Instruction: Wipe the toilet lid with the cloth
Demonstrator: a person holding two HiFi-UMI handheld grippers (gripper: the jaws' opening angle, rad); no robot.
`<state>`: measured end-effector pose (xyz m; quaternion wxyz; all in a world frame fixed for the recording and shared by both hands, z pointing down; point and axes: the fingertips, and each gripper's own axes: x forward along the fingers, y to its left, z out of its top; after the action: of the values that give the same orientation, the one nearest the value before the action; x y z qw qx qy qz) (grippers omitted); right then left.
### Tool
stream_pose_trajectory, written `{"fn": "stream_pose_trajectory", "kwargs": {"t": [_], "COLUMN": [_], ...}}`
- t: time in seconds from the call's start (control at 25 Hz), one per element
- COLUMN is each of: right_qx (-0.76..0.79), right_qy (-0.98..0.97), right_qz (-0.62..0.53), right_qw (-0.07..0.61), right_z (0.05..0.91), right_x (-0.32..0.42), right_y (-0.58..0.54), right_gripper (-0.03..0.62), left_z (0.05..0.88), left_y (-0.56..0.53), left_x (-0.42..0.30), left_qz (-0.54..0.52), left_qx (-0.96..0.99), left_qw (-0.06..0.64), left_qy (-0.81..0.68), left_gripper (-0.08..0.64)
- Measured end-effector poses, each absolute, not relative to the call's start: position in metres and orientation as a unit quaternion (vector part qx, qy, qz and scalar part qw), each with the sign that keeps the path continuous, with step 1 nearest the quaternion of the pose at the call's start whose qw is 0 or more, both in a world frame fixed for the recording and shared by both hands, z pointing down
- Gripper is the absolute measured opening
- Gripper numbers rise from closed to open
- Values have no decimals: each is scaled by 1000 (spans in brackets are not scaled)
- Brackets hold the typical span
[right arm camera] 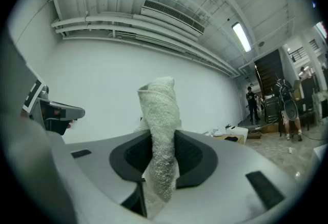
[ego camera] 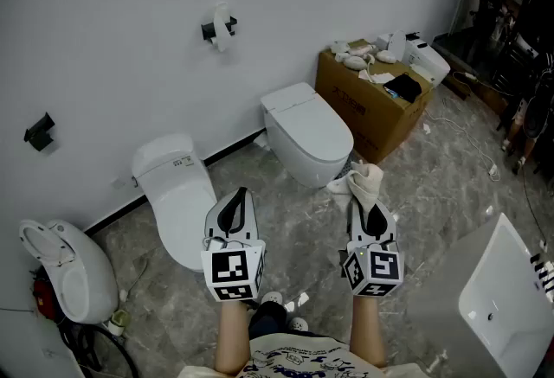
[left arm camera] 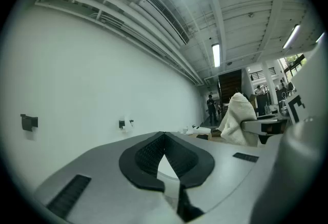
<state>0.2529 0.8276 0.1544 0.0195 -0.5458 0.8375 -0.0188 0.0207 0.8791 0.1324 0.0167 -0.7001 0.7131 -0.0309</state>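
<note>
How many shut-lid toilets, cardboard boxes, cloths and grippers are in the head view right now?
Toilets with shut lids: 2
Cardboard box: 1
Cloth: 1
Grippers: 2, left gripper and right gripper
Total: 6

The middle toilet backs onto the white wall, so there is no way in from behind. Its shut lid lies open to reach from above and from the front. To its left the toilet with the open bowl stands near, leaving only a narrow strip of floor between them. To its right a wider stretch of marble floor runs to the third toilet, with the cardboard box just beyond closing that side. The left gripper, jaws together, hangs at the middle toilet's right edge. Well to the right, the sink bounds the floor.
</note>
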Motion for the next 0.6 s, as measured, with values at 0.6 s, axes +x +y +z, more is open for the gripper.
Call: {"fn": "stream_pose_trajectory", "kwargs": {"t": [0.6], "right_qx": [-548], "right_qy": [836], "right_qz": [-13], "right_qw": [17], "right_z": [155], "right_x": [234], "right_y": [817], "right_gripper": [98], "left_z": [138], "left_y": [871], "left_x": [-2], "left_qz": [-25], "left_qx": [-696], "left_qw": [7], "left_qy": [717], "left_gripper": [3]}}
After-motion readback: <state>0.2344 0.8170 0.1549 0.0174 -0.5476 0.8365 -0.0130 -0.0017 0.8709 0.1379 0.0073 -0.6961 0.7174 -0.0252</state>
